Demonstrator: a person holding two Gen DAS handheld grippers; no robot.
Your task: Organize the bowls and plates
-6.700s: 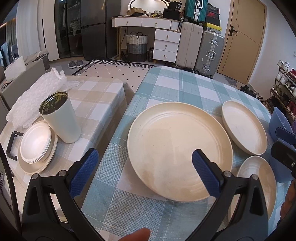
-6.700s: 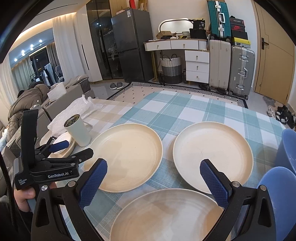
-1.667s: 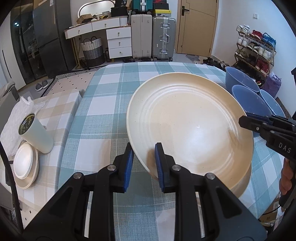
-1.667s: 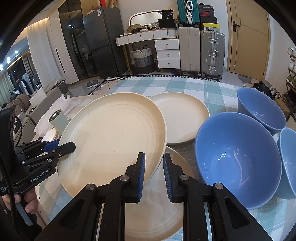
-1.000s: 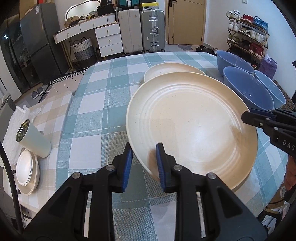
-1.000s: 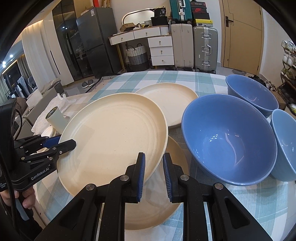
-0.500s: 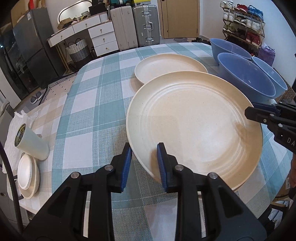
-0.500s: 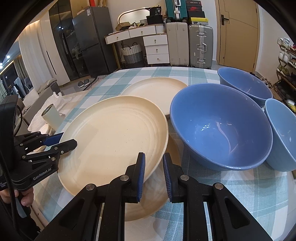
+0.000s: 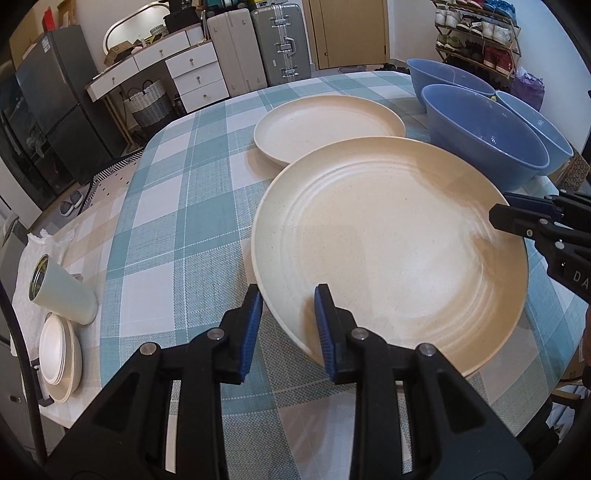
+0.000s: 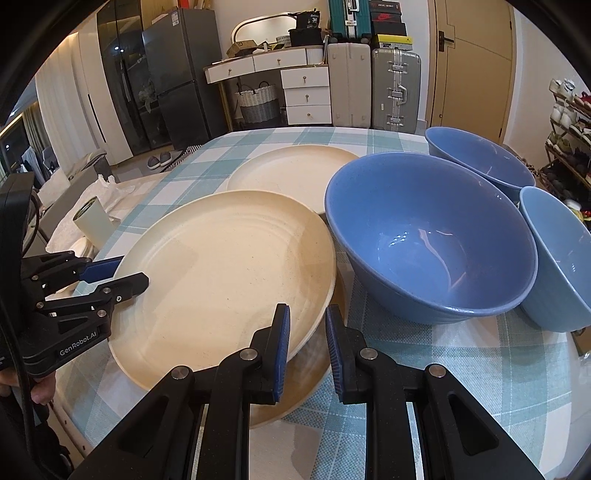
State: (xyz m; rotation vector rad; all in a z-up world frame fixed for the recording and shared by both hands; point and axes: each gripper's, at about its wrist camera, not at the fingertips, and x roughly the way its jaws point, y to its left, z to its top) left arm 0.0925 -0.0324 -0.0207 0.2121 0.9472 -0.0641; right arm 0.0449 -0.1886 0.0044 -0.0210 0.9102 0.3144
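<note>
Two grippers hold one cream plate (image 9: 388, 236) over a second plate (image 10: 317, 354).
Left gripper (image 9: 288, 325) and right gripper (image 10: 307, 345) each have fingers clamped on opposite rims, above the checked worktop (image 9: 177, 236), beside three blue bowls (image 10: 428, 236).

A dark fridge (image 10: 173, 74) stands left of a white drawer unit (image 10: 306, 96) with a woven basket (image 10: 258, 103) beneath; hard suitcases (image 10: 395, 88) line the wall beside a wooden door (image 10: 472, 62). A shoe rack (image 9: 476, 29) sits right.
</note>
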